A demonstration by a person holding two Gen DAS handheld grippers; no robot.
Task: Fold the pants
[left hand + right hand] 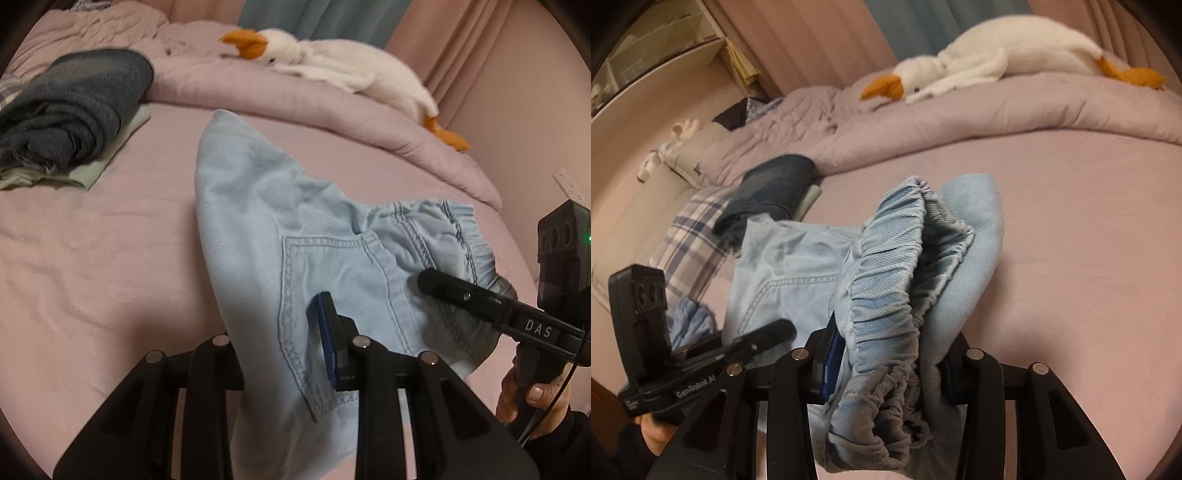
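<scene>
Left wrist view shows my left gripper (284, 343) pinching the pants (266, 206) by the pocket side; my right gripper (886, 365) clamps the bunched waistband (886, 280). Both hold the pants up over the bed (92, 258), legs trailing forward. I judge the denim light, limp and not slippery, so it will sag between grips; the thick elastic band is the surest hold. Bare sheet lies ahead. A folded pile (70, 110) sits far left, a plush goose (332, 62) on the rolled duvet (295, 103) behind.
</scene>
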